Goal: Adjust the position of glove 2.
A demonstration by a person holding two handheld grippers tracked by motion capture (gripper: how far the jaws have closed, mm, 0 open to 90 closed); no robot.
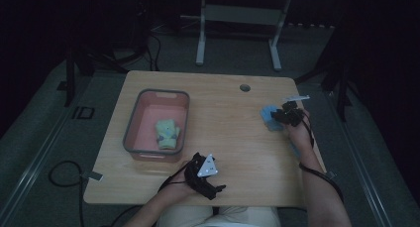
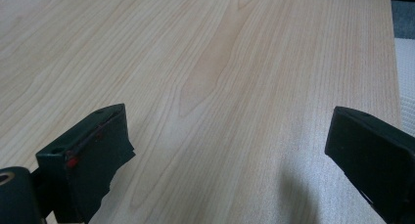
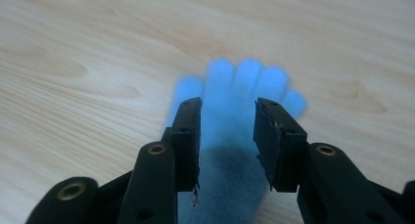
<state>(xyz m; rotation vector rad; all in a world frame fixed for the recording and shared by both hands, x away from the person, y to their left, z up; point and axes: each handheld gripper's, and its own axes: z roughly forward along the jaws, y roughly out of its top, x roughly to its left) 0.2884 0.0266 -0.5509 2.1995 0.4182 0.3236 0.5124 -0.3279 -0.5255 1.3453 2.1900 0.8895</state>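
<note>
A blue glove [image 1: 270,117] lies flat on the wooden table [image 1: 223,138] near its right edge. My right gripper [image 1: 278,116] hovers over it, held by a hand coming from the right. In the right gripper view the glove [image 3: 244,82] spreads its fingers away from me, and the right gripper [image 3: 227,106] stands partly open astride its palm, the pads not pressing. A green glove [image 1: 167,133] rests inside a pink bin [image 1: 130,125] at the left. Near the front edge my left gripper [image 1: 214,174] is wide open; between its jaws [image 2: 230,119] there is bare wood.
A round cable hole [image 1: 244,87] sits at the table's far edge. A desk frame [image 1: 237,19] stands on the floor beyond the table. Cables trail on the floor at the left [image 1: 62,175].
</note>
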